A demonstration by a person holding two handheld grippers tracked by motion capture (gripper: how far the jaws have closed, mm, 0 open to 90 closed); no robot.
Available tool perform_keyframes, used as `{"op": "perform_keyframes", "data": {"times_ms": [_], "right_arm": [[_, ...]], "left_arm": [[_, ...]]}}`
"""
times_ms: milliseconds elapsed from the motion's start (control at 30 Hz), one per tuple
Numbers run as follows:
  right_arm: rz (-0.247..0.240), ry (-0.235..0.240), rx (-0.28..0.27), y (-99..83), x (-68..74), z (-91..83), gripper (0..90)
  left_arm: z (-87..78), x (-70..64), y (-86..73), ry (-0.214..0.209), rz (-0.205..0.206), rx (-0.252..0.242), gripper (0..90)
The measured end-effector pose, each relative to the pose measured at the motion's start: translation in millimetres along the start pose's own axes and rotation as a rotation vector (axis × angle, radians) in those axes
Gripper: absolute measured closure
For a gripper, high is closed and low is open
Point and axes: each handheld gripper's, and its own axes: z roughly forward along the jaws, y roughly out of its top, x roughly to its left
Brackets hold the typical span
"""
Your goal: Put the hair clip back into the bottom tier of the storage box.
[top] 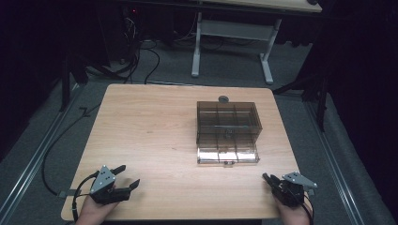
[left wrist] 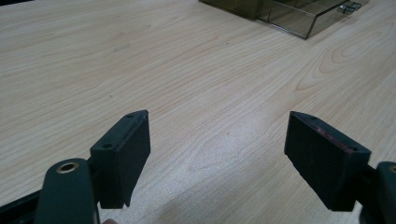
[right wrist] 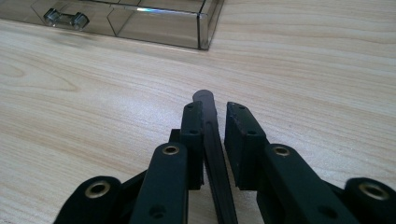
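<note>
A smoky see-through drawer box (top: 227,123) stands right of the table's middle, its lowest drawer (top: 227,154) pulled out toward me. That drawer (right wrist: 154,21) and its clear handle (right wrist: 65,18) show near the top of the right gripper view. At the near left corner my left gripper (top: 126,176) is open, its jaws wide apart over bare wood (left wrist: 217,154). My right gripper (top: 269,179) at the near right corner is shut on a thin black strip (right wrist: 208,121), whose rounded tip pokes out past the pads.
A small round grey thing (top: 223,99) lies just behind the box. The wooden table (top: 150,131) stands on grey carpet with cables at the left. A white-legged desk (top: 232,33) stands beyond it. The drawer's corner (left wrist: 308,21) shows in the left gripper view.
</note>
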Motion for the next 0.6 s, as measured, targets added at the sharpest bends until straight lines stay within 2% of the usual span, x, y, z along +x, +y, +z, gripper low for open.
{"op": "perform_keyframes", "data": {"times_ms": [600], "right_arm": [[-0.004, -0.001, 0.015, 0.9, 1.2, 1.8, 81.2]], "left_arm": [[0.0, 0.0, 0.0, 0.000, 0.000, -0.001, 23.1]]}}
